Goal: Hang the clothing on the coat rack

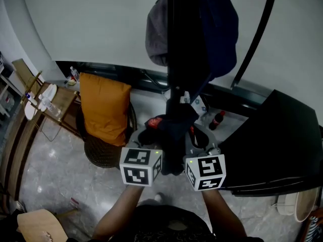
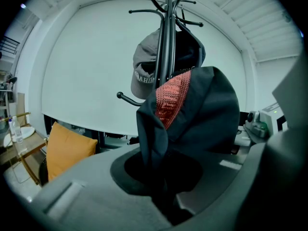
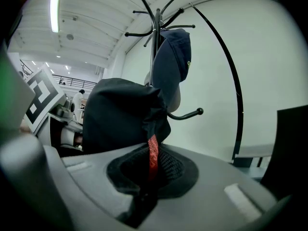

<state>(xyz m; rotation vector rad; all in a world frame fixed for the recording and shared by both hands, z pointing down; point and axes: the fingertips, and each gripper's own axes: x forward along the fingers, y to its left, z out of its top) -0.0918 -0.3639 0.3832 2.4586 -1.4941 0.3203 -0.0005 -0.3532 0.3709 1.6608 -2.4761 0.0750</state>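
Note:
A dark garment point(image 1: 174, 130) with a red woven strip inside hangs bunched between my two grippers, just in front of the black coat rack pole point(image 1: 176, 39). My left gripper point(image 1: 149, 135) is shut on the garment's fold point(image 2: 202, 114); its jaws point(image 2: 161, 177) pinch the cloth below the red strip. Also shut on the garment point(image 3: 122, 114) is my right gripper point(image 1: 199, 137), with the red strip point(image 3: 153, 153) running into its jaws point(image 3: 149, 177). A grey cap point(image 2: 144, 73) and a navy cap point(image 3: 173, 57) hang on the rack's point(image 3: 156, 28) upper hooks. One lower hook point(image 3: 190, 114) is bare.
An orange cushion point(image 1: 103, 107) sits on a round chair at the left. Beside it stands a small wooden table point(image 1: 50, 102) with bottles. On the right is a black tabletop point(image 1: 282, 145). A cola bottle point(image 1: 217, 119) stands on the floor near the rack's base. A curved black rod point(image 1: 255, 39) rises right of the pole.

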